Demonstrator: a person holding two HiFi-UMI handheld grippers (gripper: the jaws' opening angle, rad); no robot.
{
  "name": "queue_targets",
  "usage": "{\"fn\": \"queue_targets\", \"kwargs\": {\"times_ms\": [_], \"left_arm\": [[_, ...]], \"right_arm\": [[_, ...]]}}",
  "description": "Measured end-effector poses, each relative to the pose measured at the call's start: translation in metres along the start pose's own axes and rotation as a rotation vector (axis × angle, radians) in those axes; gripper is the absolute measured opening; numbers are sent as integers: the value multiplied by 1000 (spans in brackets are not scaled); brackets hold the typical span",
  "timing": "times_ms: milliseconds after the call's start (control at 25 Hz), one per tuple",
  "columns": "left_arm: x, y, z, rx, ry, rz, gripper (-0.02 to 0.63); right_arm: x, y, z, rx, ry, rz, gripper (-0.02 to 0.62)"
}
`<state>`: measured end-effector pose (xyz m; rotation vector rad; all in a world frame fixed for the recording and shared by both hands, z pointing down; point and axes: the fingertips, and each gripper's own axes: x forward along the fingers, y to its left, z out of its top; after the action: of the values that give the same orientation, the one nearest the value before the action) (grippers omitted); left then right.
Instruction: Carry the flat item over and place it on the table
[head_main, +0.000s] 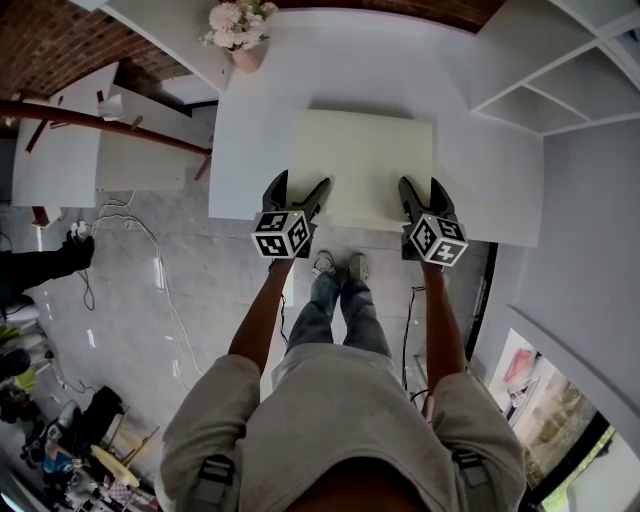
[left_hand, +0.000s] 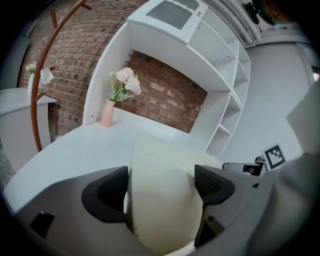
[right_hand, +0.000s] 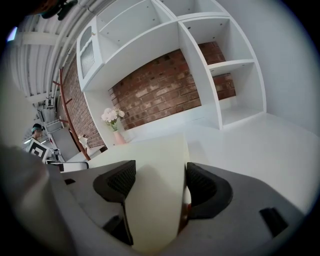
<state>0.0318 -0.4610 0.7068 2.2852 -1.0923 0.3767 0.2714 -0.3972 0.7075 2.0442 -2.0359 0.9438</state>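
While the person stands at the near edge of a white desk (head_main: 265, 110), seen steeply from above, each hand holds a hand-held gripper out over it. Between them is a flat cream panel (head_main: 365, 160), rectangular and plain, filling the centre of the frame over the middle of the desk. Its near edge sits at the desk's near edge. Whether it lies fully on the surface or hangs just above it cannot be told.

The left hand-held gripper (head_main: 300, 186), just left of centre, has its jaws closed on the panel's near left corner. In the left gripper view, the left hand-held gripper (left_hand: 162, 187) shows a dark ribbed pad pressed to each face of the panel (left_hand: 160, 210), which fills the gap.

The right hand-held gripper (head_main: 423, 188), just right of centre, grips the near right corner. In the right gripper view, the right hand-held gripper (right_hand: 155, 185) likewise clamps the panel (right_hand: 157, 160) between both pads.

At the top of the head view, a pink vase (head_main: 246, 56) of pale flowers stands at the desk's far left corner. White shelving (head_main: 560, 70) fills the upper right. Grey shoes (head_main: 340, 266) show on the floor (head_main: 200, 300) below the grippers.
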Motion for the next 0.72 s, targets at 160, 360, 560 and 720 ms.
{"fn": "queue_targets", "kwargs": {"times_ms": [160, 360, 560, 720], "left_arm": [[12, 5, 7, -4, -7, 6, 426], [23, 8, 12, -7, -15, 5, 426], [27, 12, 7, -8, -13, 3, 426], [31, 13, -1, -2, -19, 1, 427]], "right_arm": [[14, -3, 8, -9, -2, 4, 336], [25, -6, 15, -17, -7, 5, 337], [29, -8, 9, -10, -6, 4, 337], [31, -13, 0, -8, -19, 6, 337]]}}
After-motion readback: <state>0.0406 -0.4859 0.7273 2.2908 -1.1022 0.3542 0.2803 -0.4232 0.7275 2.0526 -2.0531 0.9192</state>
